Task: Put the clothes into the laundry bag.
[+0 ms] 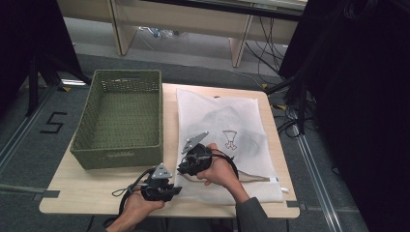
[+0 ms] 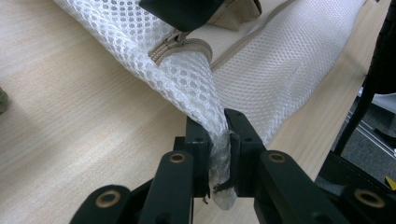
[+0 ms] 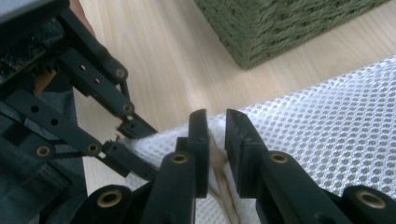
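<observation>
A white mesh laundry bag [image 1: 227,121] with a dark garment inside lies on the right half of the wooden table [image 1: 92,191]. At its near left corner, my left gripper [image 1: 160,187] is shut on a bunched fold of the mesh [image 2: 205,88]; the netting is pinched between the jaws of the left gripper [image 2: 218,119]. Just beyond, my right gripper [image 1: 196,159] is shut on the bag's edge, with the beige zipper tape [image 3: 218,161] caught between the narrow jaws of the right gripper [image 3: 216,116]. The zipper end [image 2: 180,46] sits under a dark jaw above.
A green woven basket [image 1: 125,73] stands on the left half of the table, its corner [image 3: 280,28] close to the grippers. The table's front edge is near my hands. Desks, cables and dark stands lie beyond the table.
</observation>
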Available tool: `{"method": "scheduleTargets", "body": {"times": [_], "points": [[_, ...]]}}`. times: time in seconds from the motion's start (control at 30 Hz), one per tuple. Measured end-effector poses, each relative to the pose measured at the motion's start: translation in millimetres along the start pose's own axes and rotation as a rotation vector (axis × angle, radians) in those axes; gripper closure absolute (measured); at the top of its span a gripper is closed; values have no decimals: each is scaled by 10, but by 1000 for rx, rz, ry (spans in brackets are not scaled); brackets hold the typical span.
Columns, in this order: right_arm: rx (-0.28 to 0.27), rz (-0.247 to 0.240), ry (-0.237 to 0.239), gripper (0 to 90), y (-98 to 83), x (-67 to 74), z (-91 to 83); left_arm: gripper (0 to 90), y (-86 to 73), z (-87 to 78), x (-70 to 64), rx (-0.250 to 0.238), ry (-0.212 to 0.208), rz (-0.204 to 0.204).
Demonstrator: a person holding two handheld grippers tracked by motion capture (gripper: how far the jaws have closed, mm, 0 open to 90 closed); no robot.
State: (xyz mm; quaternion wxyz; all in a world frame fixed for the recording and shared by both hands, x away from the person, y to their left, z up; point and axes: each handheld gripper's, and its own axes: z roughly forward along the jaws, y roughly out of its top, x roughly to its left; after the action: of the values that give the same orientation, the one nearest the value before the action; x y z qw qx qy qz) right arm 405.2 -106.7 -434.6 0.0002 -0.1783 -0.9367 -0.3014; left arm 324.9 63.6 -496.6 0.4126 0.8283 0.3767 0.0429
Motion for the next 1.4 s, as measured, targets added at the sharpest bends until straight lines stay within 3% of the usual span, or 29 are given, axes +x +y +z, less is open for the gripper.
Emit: {"method": "scheduleTargets", "body": {"times": [0.07, 0.37, 0.6, 0.8, 1.03, 1.4], "points": [[0, -18, -2, 809, -4, -10, 5, 801, -3, 3, 1, 2, 2, 1], [11, -5, 6, 735, -71, -27, -74, 800, -3, -2, -1, -2, 3, 3], [78, -2, -2, 693, -140, -42, -11, 799, -4, 0, -5, 0, 6, 13], [101, -7, 33, 693, -188, -85, 60, 800, -13, 10, -15, 5, 5, 32], [118, 32, 92, 701, -242, -142, 119, 799, -18, 19, -38, 8, 5, 47], [117, 8, 89, 788, -243, -120, 90, 751, -8, 8, -24, -1, -8, 33]]}}
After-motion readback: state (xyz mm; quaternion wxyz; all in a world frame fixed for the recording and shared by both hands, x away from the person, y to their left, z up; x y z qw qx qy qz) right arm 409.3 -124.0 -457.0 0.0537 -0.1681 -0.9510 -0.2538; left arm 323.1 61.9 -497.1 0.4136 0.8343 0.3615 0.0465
